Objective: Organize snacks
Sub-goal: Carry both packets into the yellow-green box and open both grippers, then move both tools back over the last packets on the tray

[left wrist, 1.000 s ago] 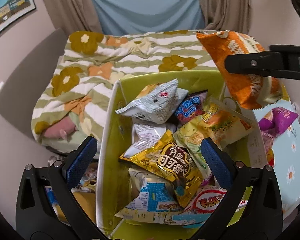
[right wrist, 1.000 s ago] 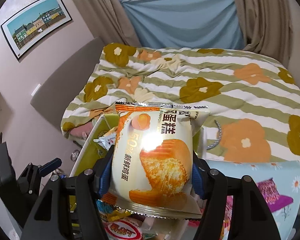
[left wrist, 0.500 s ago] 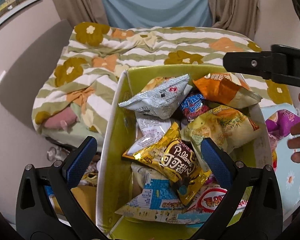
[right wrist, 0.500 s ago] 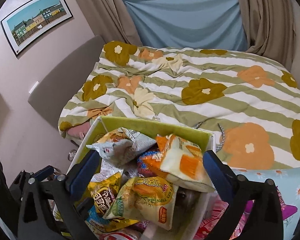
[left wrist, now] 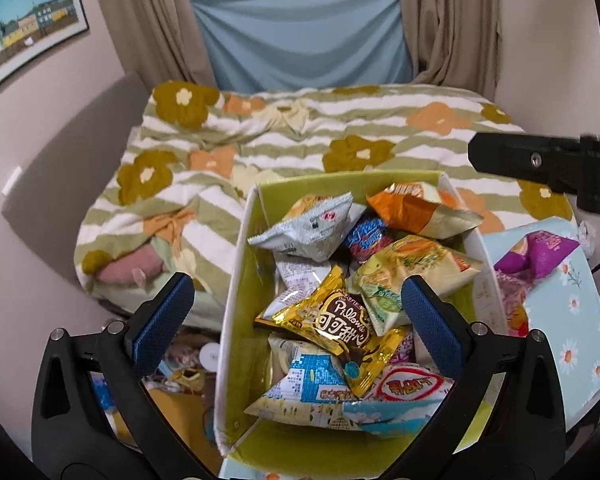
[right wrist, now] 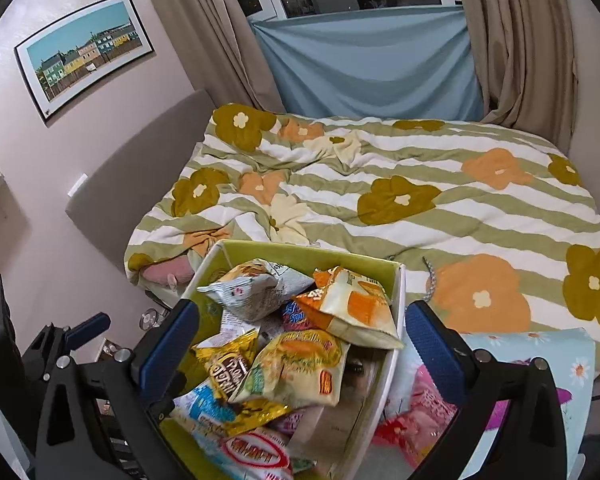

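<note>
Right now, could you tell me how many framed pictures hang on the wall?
1: the framed picture of coloured houses hangs on the left wall above the headboard. Others may hang out of view.

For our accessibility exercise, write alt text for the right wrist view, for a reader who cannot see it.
A green box packed with snack packets, an orange-and-white packet on top, stands before a bed with a floral striped duvet. The open, empty right gripper hangs over the box.

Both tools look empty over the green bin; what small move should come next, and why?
Probably swing the right tool toward the purple packet outside the green bin. Its jaws stand wide with nothing between them, the orange cake packet already lies in the bin, and loose snacks remain beside it.
</note>
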Demonstrator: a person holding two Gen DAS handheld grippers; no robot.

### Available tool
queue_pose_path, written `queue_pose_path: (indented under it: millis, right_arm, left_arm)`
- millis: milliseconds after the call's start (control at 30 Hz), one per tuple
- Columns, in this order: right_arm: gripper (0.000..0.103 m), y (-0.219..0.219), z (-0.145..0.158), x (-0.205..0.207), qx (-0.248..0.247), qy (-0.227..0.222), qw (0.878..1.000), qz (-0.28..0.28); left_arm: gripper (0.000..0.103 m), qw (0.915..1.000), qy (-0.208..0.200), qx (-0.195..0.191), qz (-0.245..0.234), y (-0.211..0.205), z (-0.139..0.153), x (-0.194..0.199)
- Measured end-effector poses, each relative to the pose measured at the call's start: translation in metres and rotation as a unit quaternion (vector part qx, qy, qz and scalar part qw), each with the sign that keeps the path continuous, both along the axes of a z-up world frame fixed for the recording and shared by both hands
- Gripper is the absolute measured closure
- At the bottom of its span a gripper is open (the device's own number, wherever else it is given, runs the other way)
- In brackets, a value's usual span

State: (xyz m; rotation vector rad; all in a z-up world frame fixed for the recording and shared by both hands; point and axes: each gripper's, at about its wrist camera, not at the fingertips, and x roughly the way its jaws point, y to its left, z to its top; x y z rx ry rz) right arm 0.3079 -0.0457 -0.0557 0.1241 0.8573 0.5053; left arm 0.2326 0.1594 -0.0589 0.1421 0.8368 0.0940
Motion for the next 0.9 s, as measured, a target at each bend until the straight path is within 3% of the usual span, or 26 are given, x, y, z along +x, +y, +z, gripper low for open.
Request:
queue_pose_path:
  millis: [467,733,900]
  right_arm:
    - [0.000,-0.052,0.035,-0.085,0.014,-0.042,0.997,-0.063]
    - [0.000,-0.123,0.035,-0.115,0.044,-0.045,0.992,-0.108]
    - [0.000,-0.169,0.024,-0.115,0.029,-0.041,0.992,-0.113]
  left_arm:
    - [0.000,0.9974,-0.034,-0.020,-0.060,-0.038,0.038,-0.052]
    - [0.000,0.9952,-0.027,-0.039,-0.086,-0.092,0.033,-0.066]
    - [0.000,0.9954,-0.009,-0.042,-0.085,-0.144,0.018,-0.060]
